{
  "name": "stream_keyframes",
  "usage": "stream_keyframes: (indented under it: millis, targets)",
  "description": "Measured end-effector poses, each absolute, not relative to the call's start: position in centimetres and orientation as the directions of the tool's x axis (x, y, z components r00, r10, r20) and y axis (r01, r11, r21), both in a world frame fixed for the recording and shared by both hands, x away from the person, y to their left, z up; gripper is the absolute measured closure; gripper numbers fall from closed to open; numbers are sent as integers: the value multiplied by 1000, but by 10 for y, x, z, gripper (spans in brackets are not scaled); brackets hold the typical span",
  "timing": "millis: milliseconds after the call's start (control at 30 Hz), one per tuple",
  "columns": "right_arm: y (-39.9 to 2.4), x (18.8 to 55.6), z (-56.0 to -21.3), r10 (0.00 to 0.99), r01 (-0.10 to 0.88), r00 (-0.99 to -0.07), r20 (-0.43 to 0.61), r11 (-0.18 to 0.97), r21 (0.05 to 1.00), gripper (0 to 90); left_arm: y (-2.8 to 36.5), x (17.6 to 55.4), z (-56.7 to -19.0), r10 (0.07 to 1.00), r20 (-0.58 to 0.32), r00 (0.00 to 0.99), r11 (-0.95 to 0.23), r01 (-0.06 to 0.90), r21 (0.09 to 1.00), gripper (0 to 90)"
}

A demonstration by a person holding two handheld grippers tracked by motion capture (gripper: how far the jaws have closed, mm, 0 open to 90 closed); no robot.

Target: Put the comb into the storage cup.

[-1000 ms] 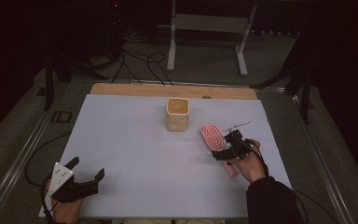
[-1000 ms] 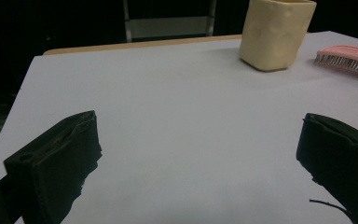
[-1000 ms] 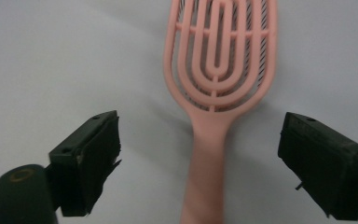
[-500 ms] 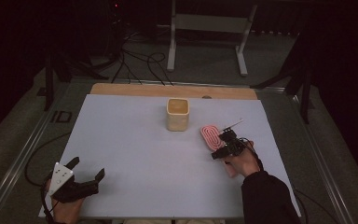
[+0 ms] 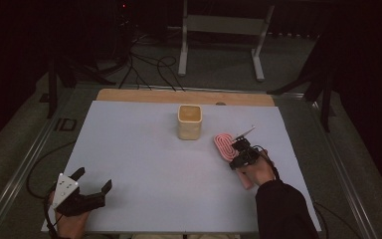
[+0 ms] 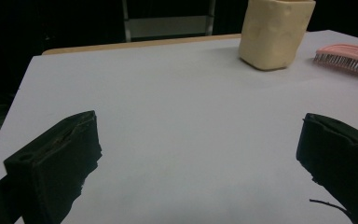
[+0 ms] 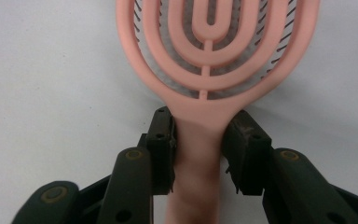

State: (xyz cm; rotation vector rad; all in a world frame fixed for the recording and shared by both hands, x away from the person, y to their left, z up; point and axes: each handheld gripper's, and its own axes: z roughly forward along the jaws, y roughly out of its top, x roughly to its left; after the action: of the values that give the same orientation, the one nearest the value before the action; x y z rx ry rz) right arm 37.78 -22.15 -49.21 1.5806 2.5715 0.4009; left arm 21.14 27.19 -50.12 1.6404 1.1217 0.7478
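A pink hairbrush point(image 5: 224, 146) lies bristles down on the white mat point(image 5: 144, 149), right of a cream cup point(image 5: 189, 122). My right gripper point(image 5: 238, 152) sits over the brush's neck. In the right gripper view its jaws have just been closing, and both pads point(image 7: 165, 135) now press the sides of the hairbrush point(image 7: 205, 70) where head meets handle. My left gripper point(image 5: 94, 178) rests at the mat's near left corner, open with nothing between its jaws. The left gripper view shows the left gripper point(image 6: 198, 135) facing the cup point(image 6: 276, 32) and the hairbrush point(image 6: 349, 58) far off.
A wooden strip point(image 5: 179, 96) edges the far side of the mat. Beyond the table a metal stand point(image 5: 219, 25) and cables point(image 5: 144, 64) are on the dark floor. A grey rail point(image 5: 25, 169) runs along the left side.
My right gripper moved slightly forward and down onto the brush's neck, and its jaws closed around the handle. The left gripper stayed put.
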Motion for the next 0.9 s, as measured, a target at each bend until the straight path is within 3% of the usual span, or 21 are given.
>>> stream_keyframes:
  millis: [200, 533, 900]
  targets:
    - [-212, 378, -492, 872, 844, -490, -20, 480, 240, 659, 272, 211, -501, 923, -34, 384, -100, 323, 941, 3]
    - [-209, 376, -492, 864, 836, -501, -39, 495, 237, 678, 271, 211, -501, 922, -30, 386, -105, 326, 940, 3]
    - [-223, 373, -492, 882, 848, -469, 40, 437, 300, 697, 271, 212, -502, 922, -30, 385, -108, 330, 938, 3]
